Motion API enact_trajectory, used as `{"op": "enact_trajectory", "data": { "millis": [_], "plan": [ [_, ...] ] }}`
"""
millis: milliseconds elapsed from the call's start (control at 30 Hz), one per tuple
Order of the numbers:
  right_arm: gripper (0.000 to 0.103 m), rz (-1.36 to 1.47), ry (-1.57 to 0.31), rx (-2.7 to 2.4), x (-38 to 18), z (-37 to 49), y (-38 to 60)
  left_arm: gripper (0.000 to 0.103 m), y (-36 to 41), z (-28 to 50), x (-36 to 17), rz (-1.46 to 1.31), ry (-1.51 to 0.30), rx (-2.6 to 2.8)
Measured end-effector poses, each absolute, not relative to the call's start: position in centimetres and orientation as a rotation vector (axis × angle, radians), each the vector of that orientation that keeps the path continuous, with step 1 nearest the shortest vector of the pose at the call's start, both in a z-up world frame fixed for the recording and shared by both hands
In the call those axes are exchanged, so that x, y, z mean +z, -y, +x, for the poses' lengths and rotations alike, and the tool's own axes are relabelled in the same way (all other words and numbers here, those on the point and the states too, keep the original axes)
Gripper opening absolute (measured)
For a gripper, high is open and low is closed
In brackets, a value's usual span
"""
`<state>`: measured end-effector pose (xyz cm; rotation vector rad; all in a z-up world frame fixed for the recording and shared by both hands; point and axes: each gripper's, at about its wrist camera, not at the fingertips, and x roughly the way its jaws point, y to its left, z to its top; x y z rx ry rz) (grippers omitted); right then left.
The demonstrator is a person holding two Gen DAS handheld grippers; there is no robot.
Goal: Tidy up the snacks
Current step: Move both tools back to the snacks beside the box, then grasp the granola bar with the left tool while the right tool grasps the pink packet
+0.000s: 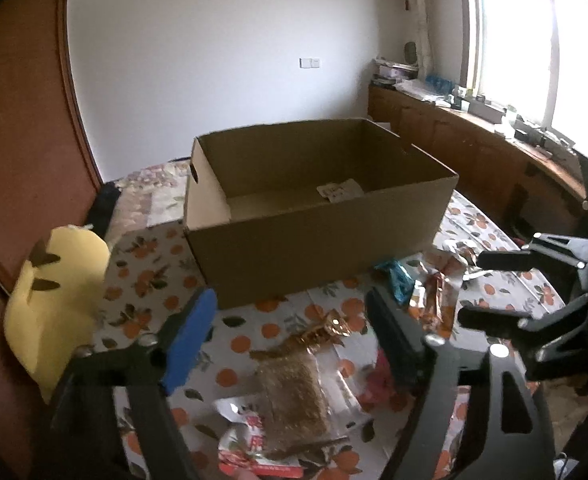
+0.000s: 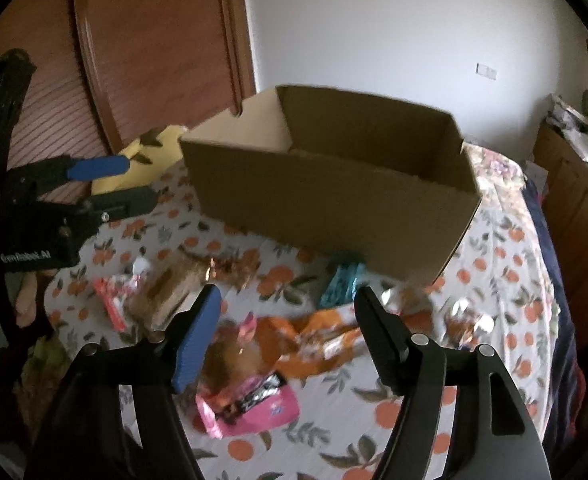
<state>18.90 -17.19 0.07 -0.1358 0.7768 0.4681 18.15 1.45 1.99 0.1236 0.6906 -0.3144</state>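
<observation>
An open-topped cardboard box (image 1: 314, 216) stands on the orange-print tablecloth (image 1: 150, 280); only a white label shows on its floor. Loose snacks lie in front of it: a brown cracker pack (image 1: 294, 396), a gold wrapper (image 1: 318, 332), a teal packet (image 1: 398, 280) and orange packets (image 1: 434, 300). My left gripper (image 1: 290, 304) hovers open above the cracker pack with nothing between its fingers. My right gripper (image 2: 288, 298) is open and holds nothing, above an orange packet (image 2: 314, 340) and a pink packet (image 2: 250, 404). Each gripper shows in the other's view: the right gripper (image 1: 478, 288) and the left gripper (image 2: 138, 182).
A yellow soft object (image 1: 58, 300) sits at the table's left edge by the red-brown wooden door (image 1: 18, 140). A wooden cabinet (image 1: 474, 152) with clutter on top runs under the window on the right. A red-and-white packet (image 1: 250, 440) lies near the front.
</observation>
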Motion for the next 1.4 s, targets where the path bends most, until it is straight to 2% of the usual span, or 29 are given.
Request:
{"op": "enact_trajectory", "data": {
  "millis": [267, 633, 1333, 1400],
  "plan": [
    [0.072, -0.131, -0.838, 0.515, -3.2, 17.8, 16.1, 0.087, -1.6, 17.5, -0.4, 0.113, -0.702, -0.332],
    [0.072, -0.139, -0.889, 0.553, -6.2, 17.5, 14.8, 0.087, -2.4, 18.5, -4.6, 0.070, -0.853, -0.368],
    [0.076, -0.178, -0.915, 0.562, -8.0, 17.7, 14.0, 0.086, -1.8, 20.3, -8.2, 0.039, -0.970, -0.399],
    [0.077, -0.187, -0.926, 0.570, -8.2, 17.9, 13.8, 0.082, -1.7, 20.4, -8.4, 0.036, -0.974, -0.413]
  ]
}}
